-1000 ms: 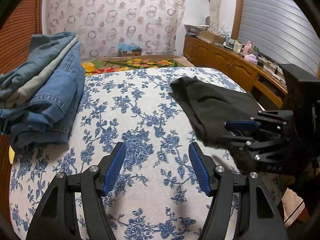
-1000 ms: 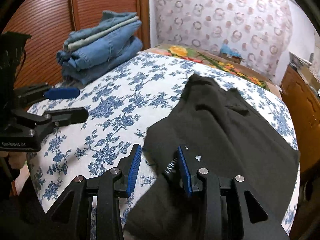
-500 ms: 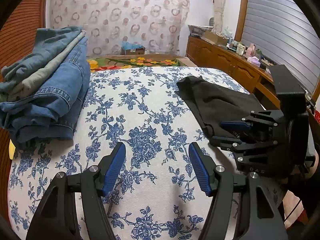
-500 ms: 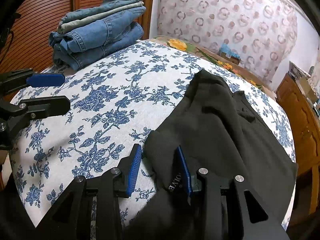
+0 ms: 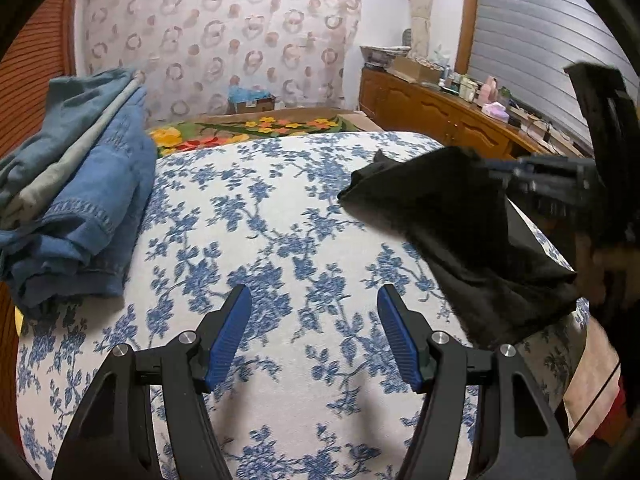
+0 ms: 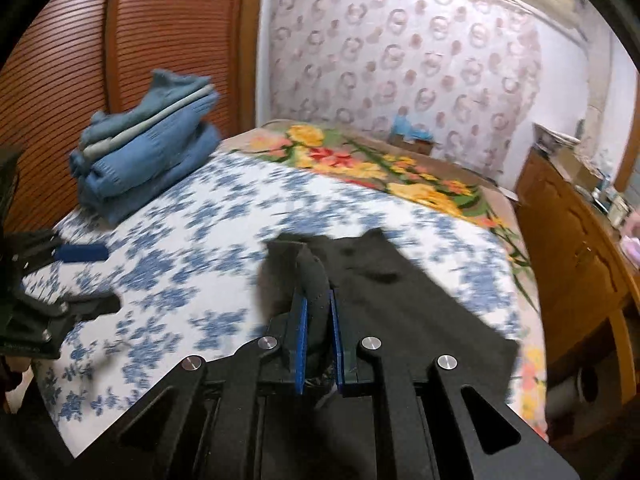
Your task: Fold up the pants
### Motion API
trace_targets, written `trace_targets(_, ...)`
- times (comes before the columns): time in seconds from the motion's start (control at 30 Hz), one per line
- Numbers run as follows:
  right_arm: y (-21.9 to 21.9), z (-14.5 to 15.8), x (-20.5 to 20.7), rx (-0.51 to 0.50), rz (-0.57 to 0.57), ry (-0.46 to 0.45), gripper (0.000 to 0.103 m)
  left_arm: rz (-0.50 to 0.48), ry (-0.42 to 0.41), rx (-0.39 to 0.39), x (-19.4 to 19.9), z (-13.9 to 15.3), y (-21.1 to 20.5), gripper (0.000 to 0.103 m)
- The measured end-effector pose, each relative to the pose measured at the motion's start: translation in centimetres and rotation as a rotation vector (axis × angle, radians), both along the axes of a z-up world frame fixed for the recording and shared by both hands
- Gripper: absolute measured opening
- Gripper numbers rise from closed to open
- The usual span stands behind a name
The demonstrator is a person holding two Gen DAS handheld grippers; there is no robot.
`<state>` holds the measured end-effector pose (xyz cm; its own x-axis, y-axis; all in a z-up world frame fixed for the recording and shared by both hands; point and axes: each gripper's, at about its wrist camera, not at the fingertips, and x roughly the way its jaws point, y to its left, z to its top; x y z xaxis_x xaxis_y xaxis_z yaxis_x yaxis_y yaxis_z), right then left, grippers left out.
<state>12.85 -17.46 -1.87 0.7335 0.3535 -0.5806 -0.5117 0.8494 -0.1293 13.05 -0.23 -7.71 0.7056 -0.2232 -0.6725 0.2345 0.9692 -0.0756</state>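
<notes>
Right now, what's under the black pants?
Under the black pants lies the blue-flowered bedspread. The right gripper is closing on a pinched fold near their edge. Anything lying beneath the flat part is covered.

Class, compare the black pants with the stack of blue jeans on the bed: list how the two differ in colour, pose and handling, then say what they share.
1. The black pants are dark and plain; the stack of blue jeans is faded blue denim.
2. The pants lie spread out in one loose layer; the jeans are folded and piled.
3. The right gripper is closing on a raised fold of the pants; nothing touches the jeans.
Both rest on the floral bedspread.
</notes>
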Motion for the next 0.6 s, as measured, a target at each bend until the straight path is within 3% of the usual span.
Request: trace_targets(0.6,-8.2,0.3,5.9,0.055,-0.284,0.024,0.011,-0.088,0.009,0.026,0.7,0.3,-3.8,0.066)
